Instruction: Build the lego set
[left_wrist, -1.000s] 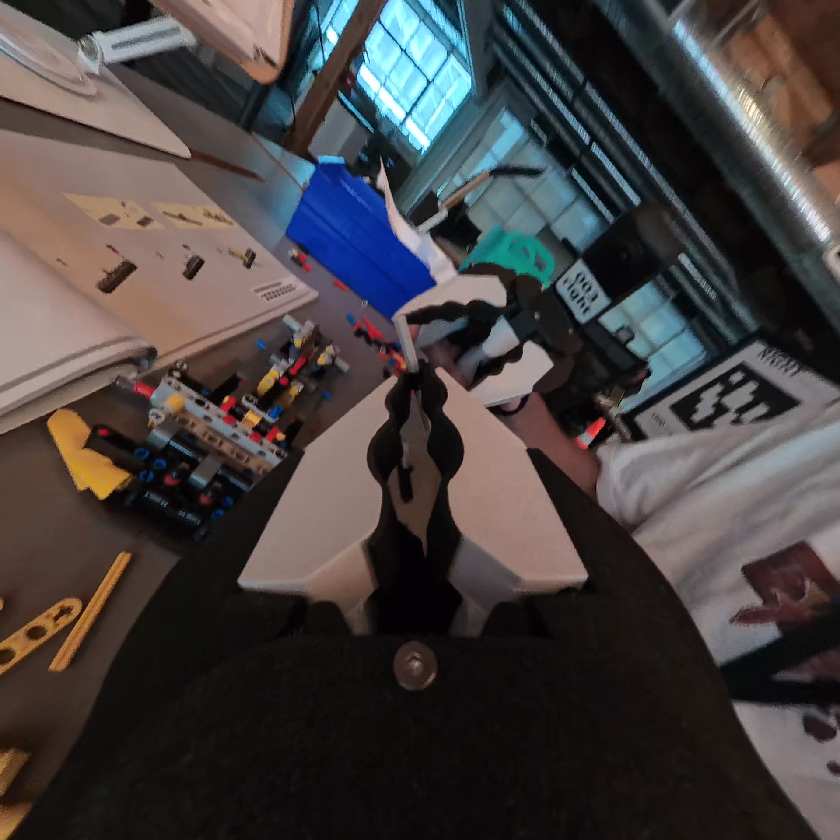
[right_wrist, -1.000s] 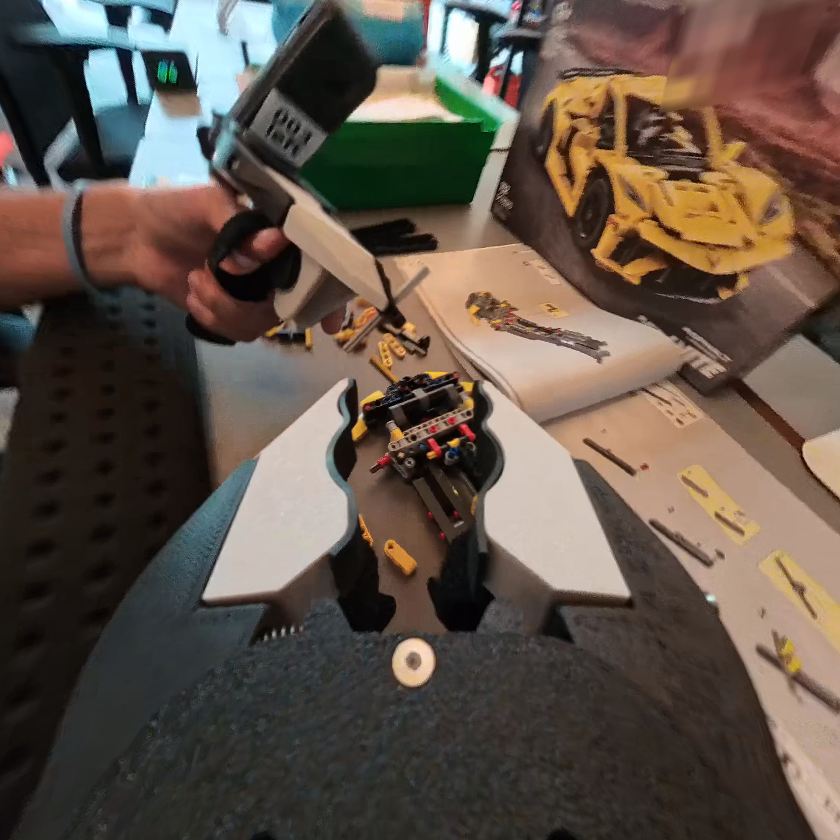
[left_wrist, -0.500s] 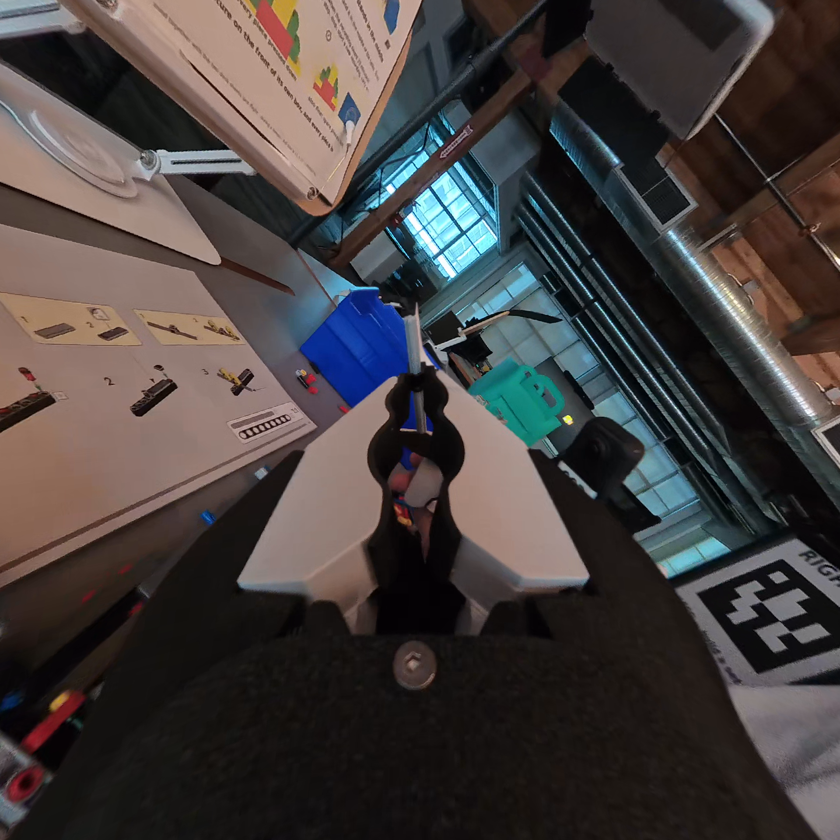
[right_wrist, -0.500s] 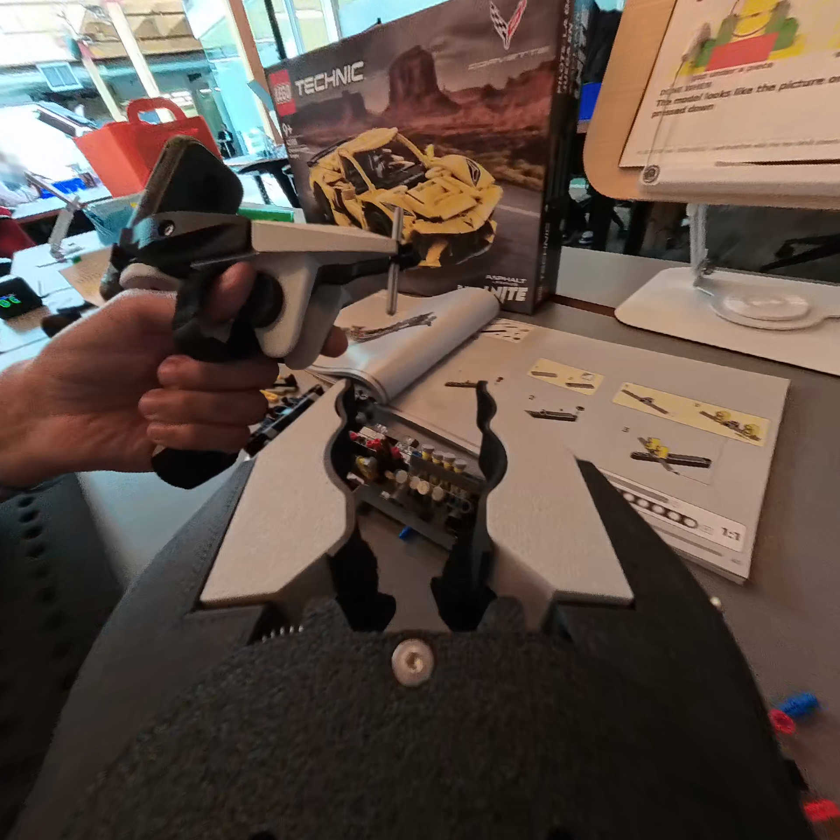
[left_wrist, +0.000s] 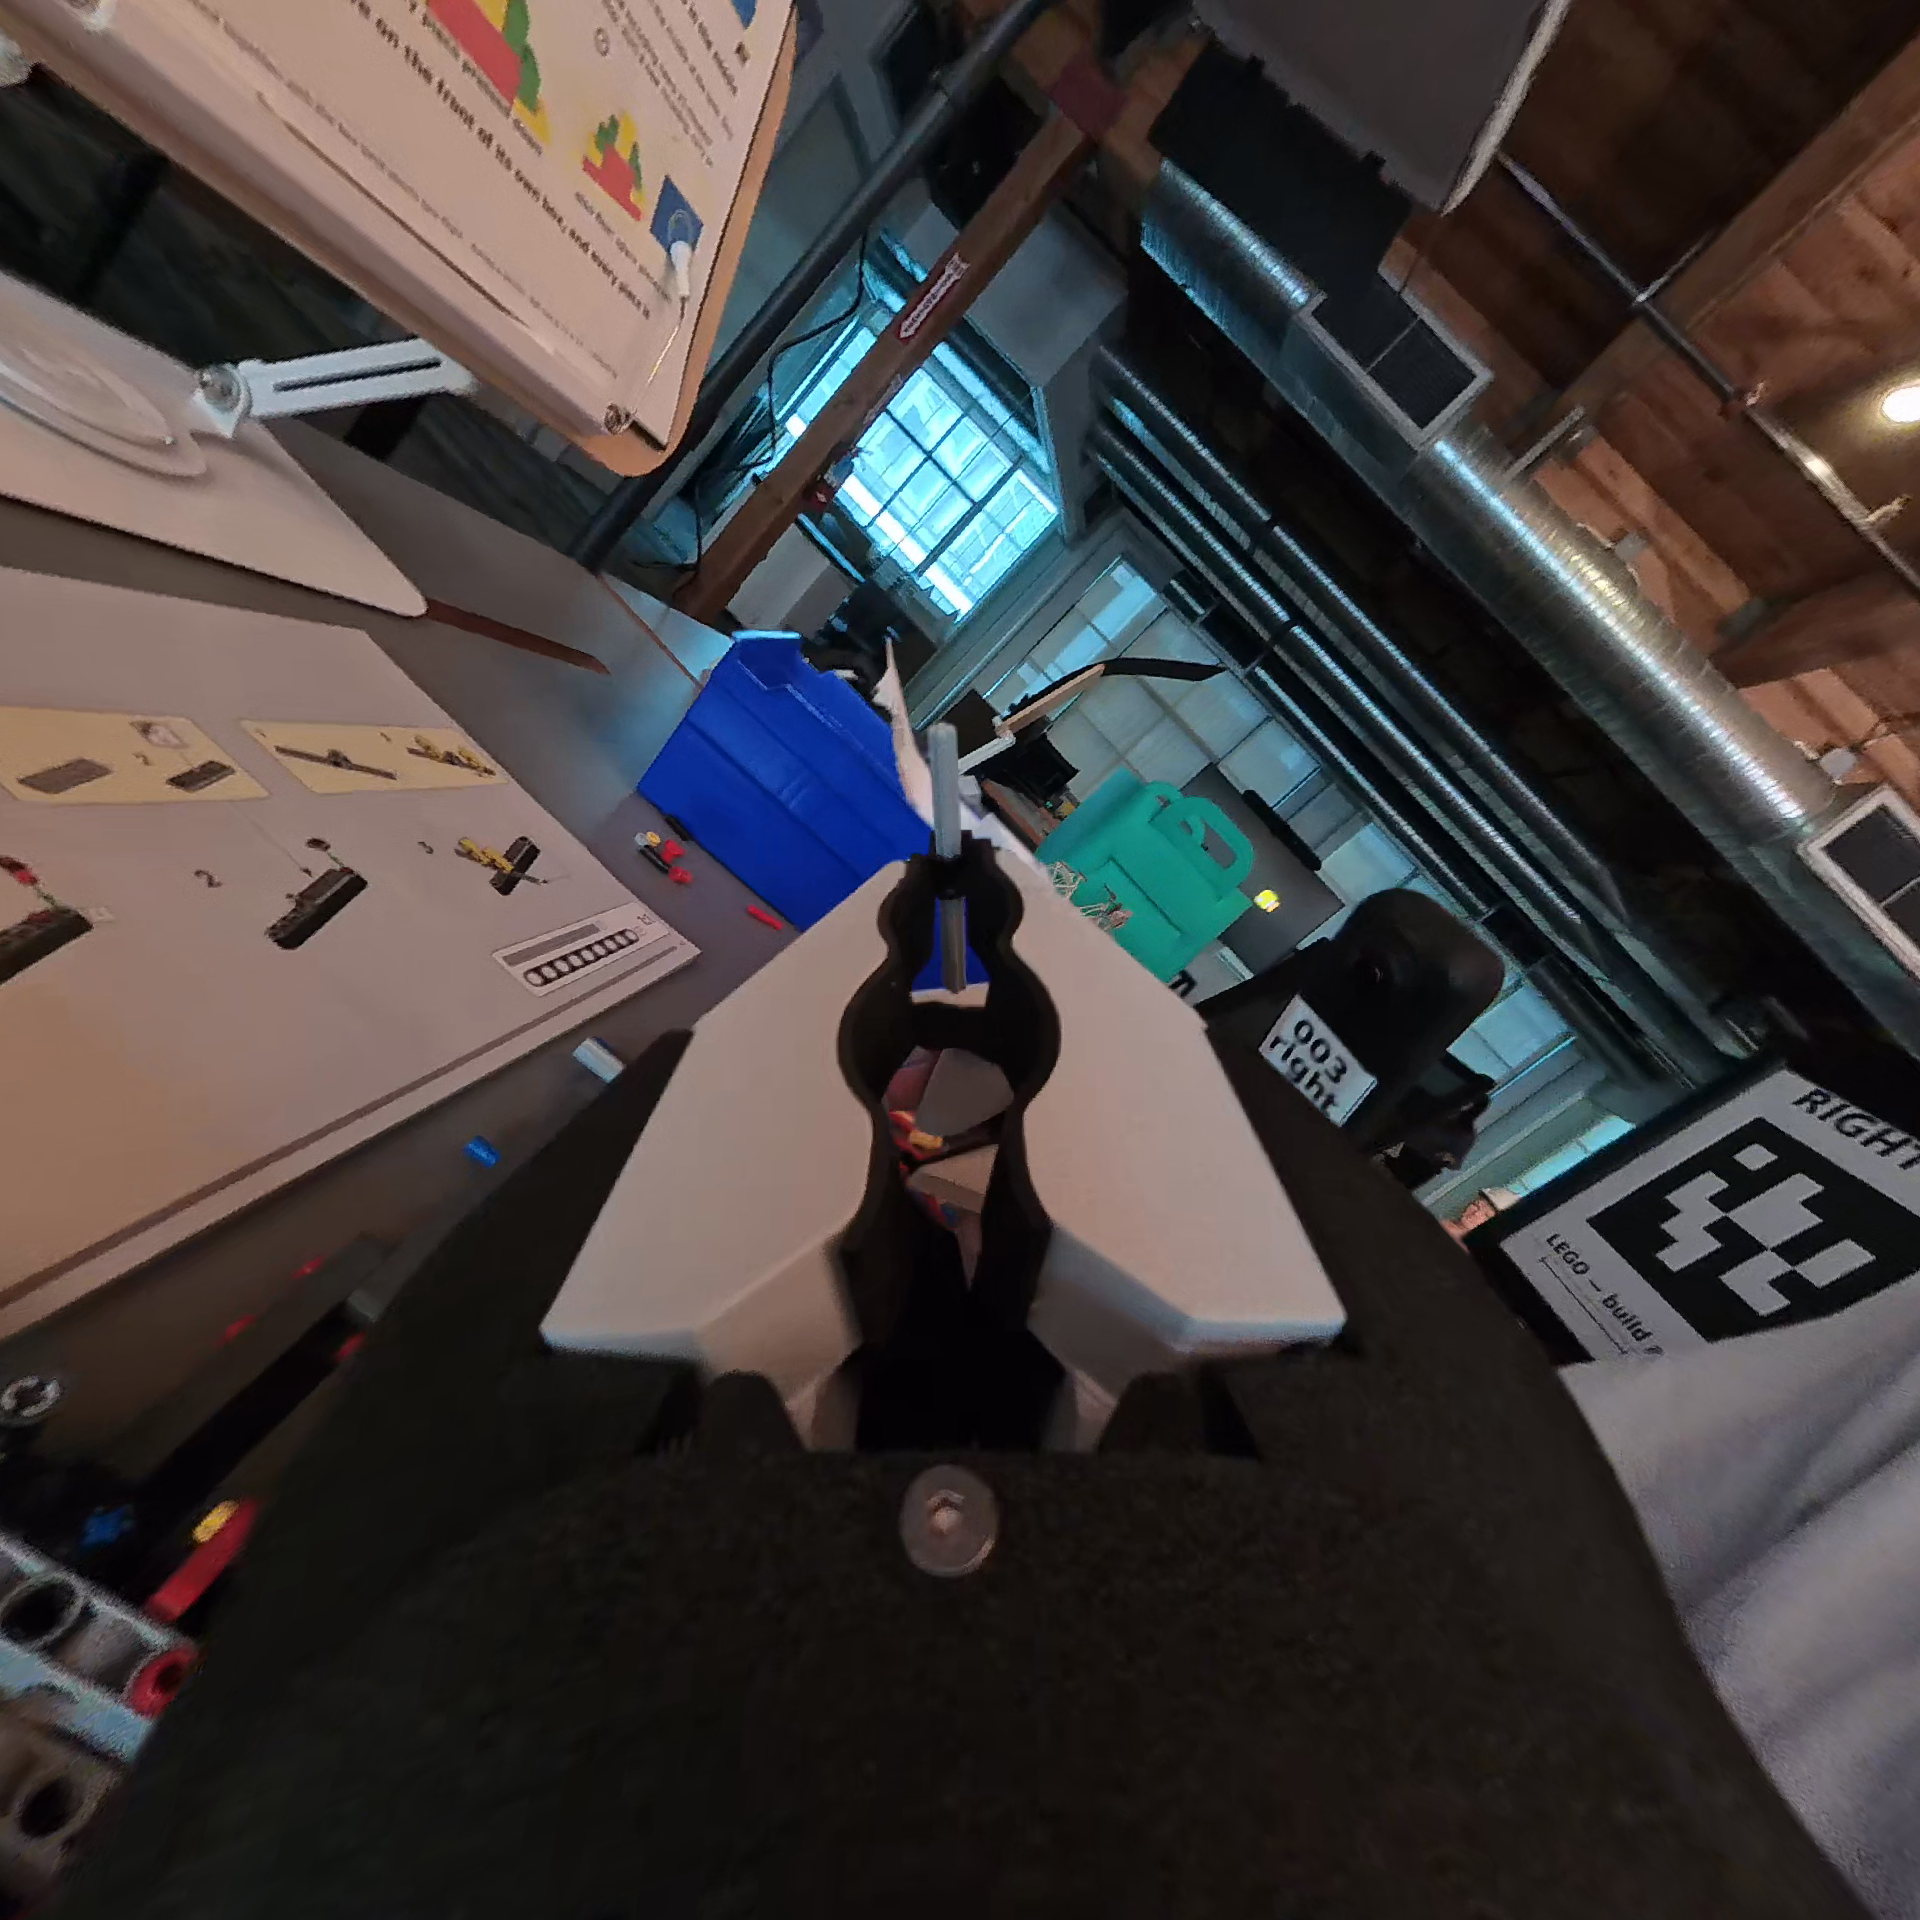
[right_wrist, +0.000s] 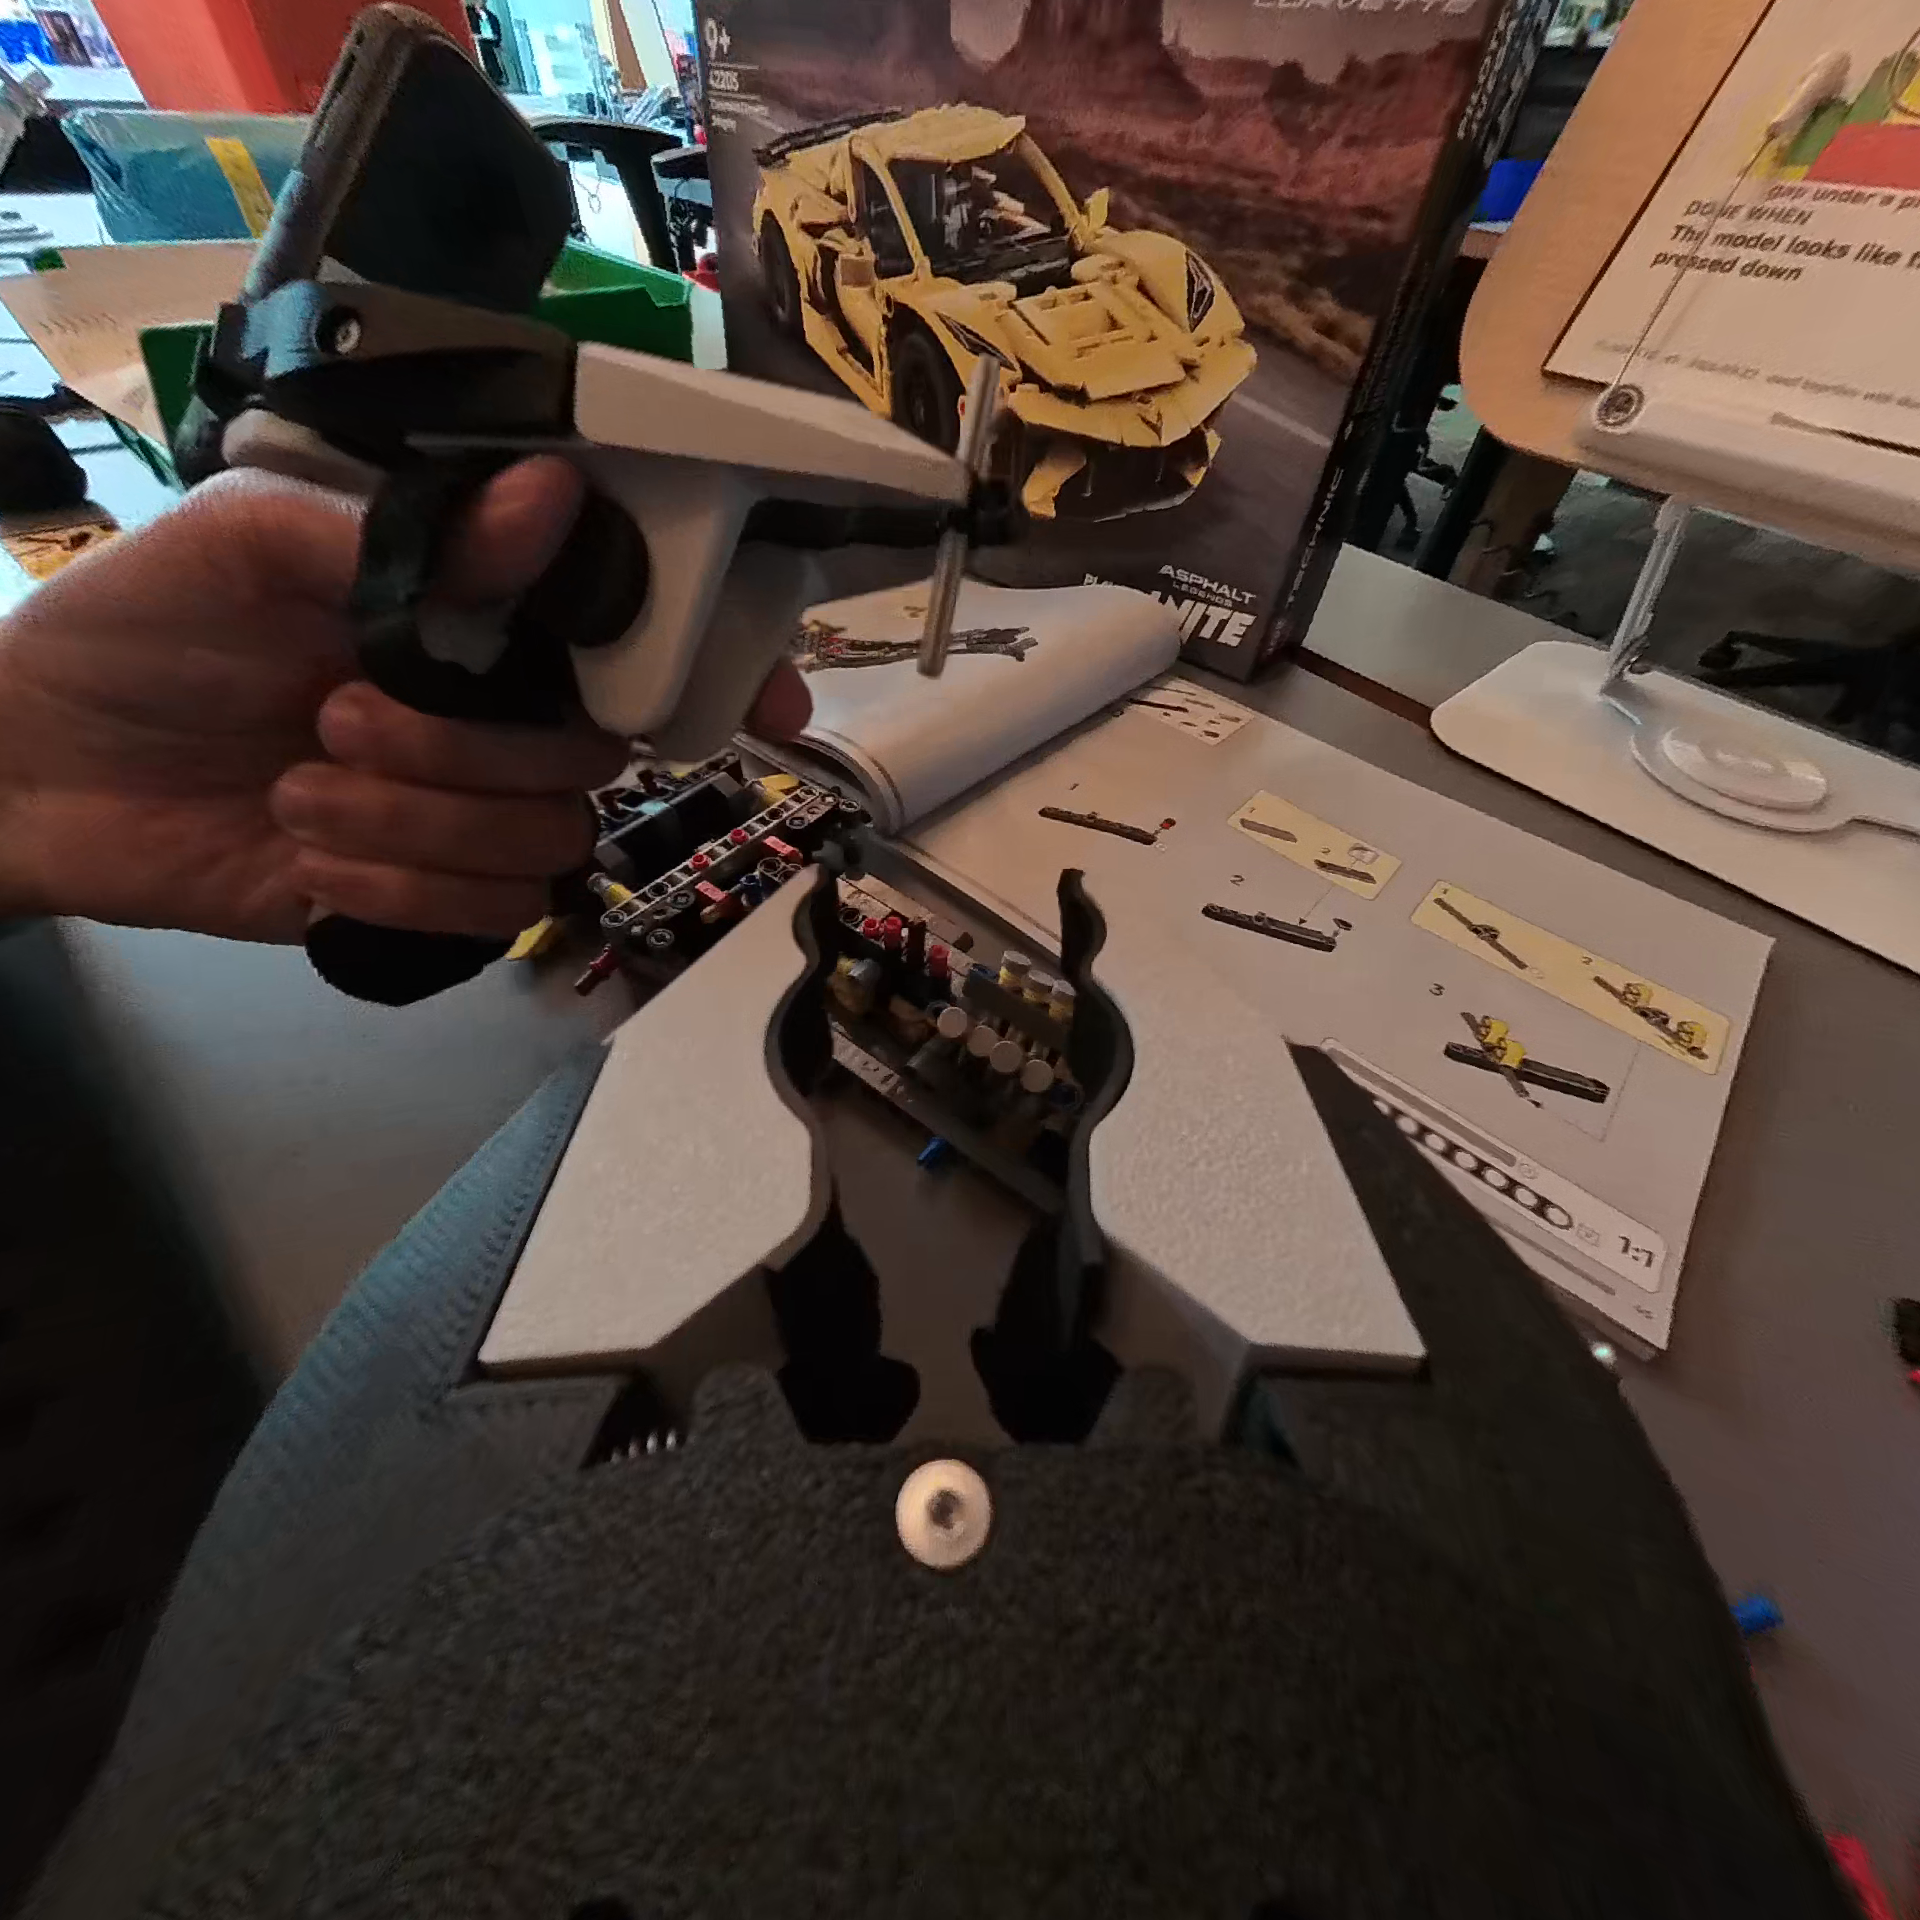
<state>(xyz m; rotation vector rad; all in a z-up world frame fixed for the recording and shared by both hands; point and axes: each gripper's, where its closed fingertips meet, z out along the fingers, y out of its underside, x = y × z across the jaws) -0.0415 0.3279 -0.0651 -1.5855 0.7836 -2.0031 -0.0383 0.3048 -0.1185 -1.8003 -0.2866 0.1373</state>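
My left gripper (left_wrist: 948, 868) is shut on a thin grey axle (left_wrist: 944, 790) and holds it up in the air, roughly upright. In the right wrist view the same left gripper (right_wrist: 971, 499) and axle (right_wrist: 958, 520) hang above the open instruction booklet (right_wrist: 997, 686). My right gripper (right_wrist: 945, 904) is open and empty, low over the partly built lego chassis (right_wrist: 956, 1029), whose grey frame with red, blue and yellow pins lies on the table. A second part of the chassis (right_wrist: 717, 842) sits under the person's hand (right_wrist: 208, 707).
The lego box (right_wrist: 1091, 260) with a yellow car stands at the back. A white stand (right_wrist: 1683, 748) with an instruction board (right_wrist: 1766, 229) is at the right. A blue bin (left_wrist: 779, 790) and small loose pieces (left_wrist: 665, 857) lie on the grey table (right_wrist: 312, 1091). The left gripper's tips are roughly 6 centimeters from the right gripper's.
My left gripper has lifted and turned, swinging the axle from tilted to roughly upright above the booklet. My right gripper has moved closer to the chassis and stayed open.
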